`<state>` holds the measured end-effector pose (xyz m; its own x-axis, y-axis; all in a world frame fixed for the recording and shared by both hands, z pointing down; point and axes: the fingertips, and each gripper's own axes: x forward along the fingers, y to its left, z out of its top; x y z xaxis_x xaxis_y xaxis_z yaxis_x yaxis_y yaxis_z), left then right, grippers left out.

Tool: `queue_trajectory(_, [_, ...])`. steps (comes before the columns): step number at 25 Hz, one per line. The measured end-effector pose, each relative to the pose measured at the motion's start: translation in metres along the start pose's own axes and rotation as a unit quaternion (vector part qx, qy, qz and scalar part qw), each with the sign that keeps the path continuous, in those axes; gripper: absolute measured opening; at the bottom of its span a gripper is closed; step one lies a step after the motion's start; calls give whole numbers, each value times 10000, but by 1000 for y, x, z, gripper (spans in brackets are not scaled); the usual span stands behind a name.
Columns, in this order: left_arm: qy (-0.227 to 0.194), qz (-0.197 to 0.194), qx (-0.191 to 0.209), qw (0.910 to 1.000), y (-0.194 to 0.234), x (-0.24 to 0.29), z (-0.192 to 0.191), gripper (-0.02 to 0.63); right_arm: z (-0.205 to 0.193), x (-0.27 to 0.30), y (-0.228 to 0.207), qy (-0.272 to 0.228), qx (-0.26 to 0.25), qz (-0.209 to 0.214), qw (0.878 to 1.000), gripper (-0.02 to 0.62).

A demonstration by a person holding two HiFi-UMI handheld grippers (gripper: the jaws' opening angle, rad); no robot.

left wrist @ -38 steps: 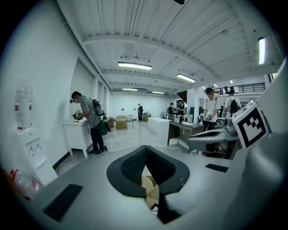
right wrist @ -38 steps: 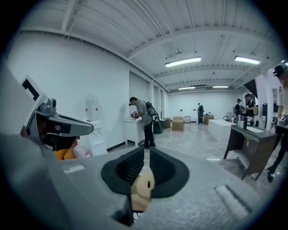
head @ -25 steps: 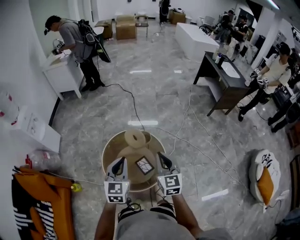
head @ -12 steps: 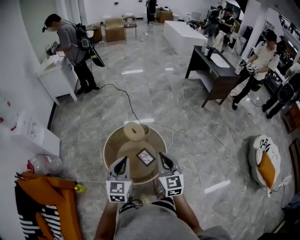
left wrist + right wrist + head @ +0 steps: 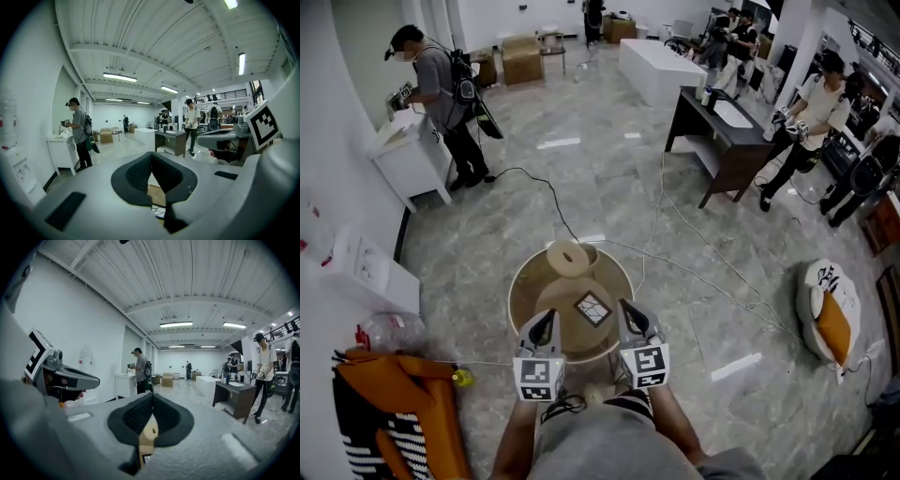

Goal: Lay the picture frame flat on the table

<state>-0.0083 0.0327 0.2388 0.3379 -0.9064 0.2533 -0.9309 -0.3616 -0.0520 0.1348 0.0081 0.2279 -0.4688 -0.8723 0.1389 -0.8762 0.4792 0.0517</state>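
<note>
At left, left gripper (image 5: 546, 321) clenched, fingers (image 5: 136, 174) pressed tip to tip on nothing, poised over the near edge of the round table (image 5: 523, 281). In the middle, picture frame (image 5: 592, 307) on the table top, just ahead of both grippers, touching neither. At right, right gripper (image 5: 625, 309) likewise clenched, fingers (image 5: 168, 420) together, empty.

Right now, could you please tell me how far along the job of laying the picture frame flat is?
Done, it seems: the picture frame lies face up on the round table. In hand: nothing; the left hand-held gripper and right hand-held gripper are shut and empty, short of the frame. Left: apparently nothing.
</note>
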Motion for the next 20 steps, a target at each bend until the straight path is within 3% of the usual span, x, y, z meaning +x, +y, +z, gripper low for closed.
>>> queue_trajectory(20, [16, -33, -12, 10000, -10, -12, -7, 18, 0, -13, 5, -30, -31, 13, 10000, -2])
